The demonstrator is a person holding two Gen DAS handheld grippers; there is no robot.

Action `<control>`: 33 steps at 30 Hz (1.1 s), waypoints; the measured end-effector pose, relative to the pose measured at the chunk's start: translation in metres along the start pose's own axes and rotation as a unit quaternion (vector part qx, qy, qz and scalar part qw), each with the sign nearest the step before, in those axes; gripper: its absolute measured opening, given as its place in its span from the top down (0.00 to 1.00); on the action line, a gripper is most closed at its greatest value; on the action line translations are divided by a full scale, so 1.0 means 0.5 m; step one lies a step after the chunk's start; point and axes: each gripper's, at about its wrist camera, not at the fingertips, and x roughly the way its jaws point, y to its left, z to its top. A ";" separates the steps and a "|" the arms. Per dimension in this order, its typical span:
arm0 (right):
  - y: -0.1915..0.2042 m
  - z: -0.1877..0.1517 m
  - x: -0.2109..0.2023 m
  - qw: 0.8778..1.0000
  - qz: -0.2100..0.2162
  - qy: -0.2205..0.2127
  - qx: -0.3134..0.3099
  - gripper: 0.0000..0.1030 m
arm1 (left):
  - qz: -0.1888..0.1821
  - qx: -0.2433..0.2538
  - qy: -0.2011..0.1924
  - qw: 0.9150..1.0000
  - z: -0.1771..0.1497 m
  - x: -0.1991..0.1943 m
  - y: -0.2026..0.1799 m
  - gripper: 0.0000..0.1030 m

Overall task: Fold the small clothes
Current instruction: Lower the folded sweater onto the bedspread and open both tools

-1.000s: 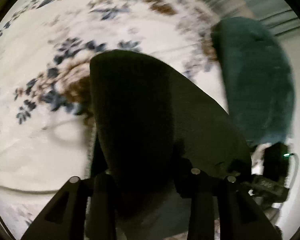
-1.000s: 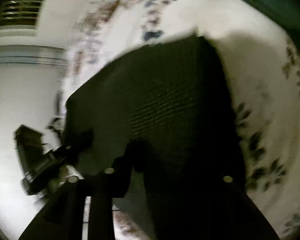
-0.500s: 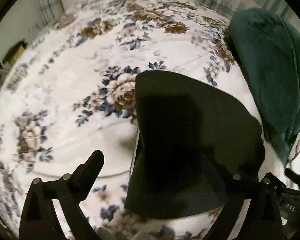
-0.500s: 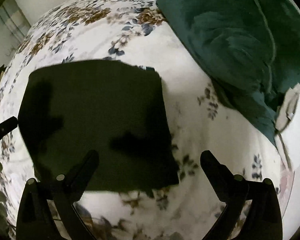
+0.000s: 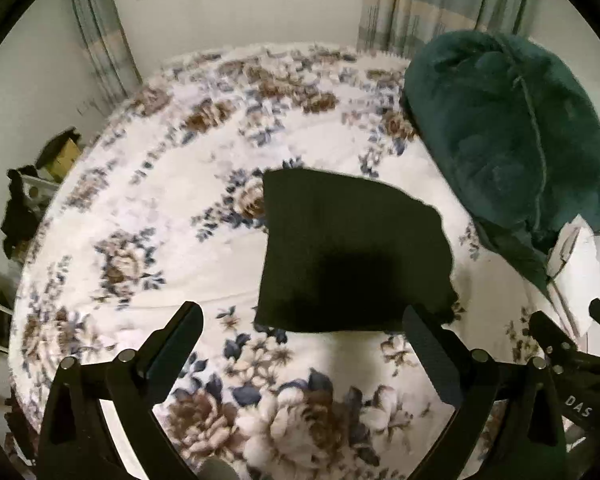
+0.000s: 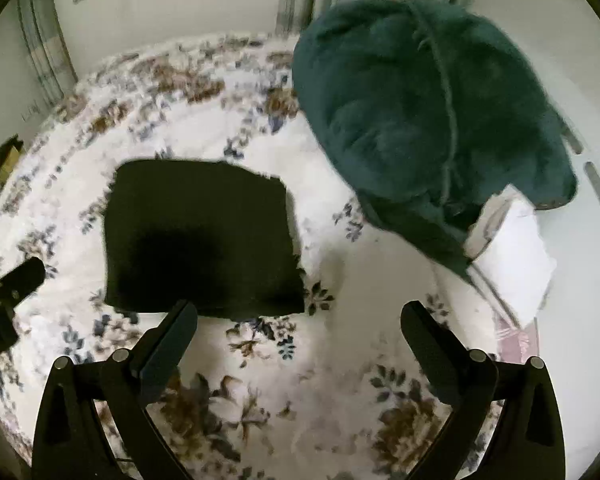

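Observation:
A dark folded garment lies flat as a rough square on the floral bedspread; it also shows in the right wrist view. My left gripper is open and empty, raised above the bed near the garment's near edge. My right gripper is open and empty, raised above the bed to the right of the garment's near edge. The right gripper's body shows at the lower right of the left wrist view.
A big dark green blanket is heaped at the right of the bed, also in the right wrist view. A white folded item lies beside it. Curtains and a wall stand behind. Clutter sits off the bed's left edge.
Both grippers were shut on the dark garment a second ago, then opened and let it drop flat on the bed. Both have since pulled back and up from it.

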 end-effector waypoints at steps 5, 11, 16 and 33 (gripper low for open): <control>-0.024 -0.027 -0.175 0.999 0.005 -0.031 0.005 0.00 | 0.006 0.007 -0.028 1.000 -0.024 -0.140 -0.010 0.01; -0.049 -0.061 -0.376 0.997 0.009 -0.077 0.009 0.00 | 0.012 0.008 -0.054 0.998 -0.063 -0.296 -0.015 0.01; -0.066 -0.093 -0.529 0.993 0.011 -0.114 0.007 0.00 | 0.014 0.003 -0.073 0.997 -0.094 -0.406 -0.010 0.01; -0.114 -0.189 -0.800 0.984 0.025 -0.177 0.016 0.00 | 0.012 -0.009 -0.122 0.992 -0.165 -0.601 -0.007 0.01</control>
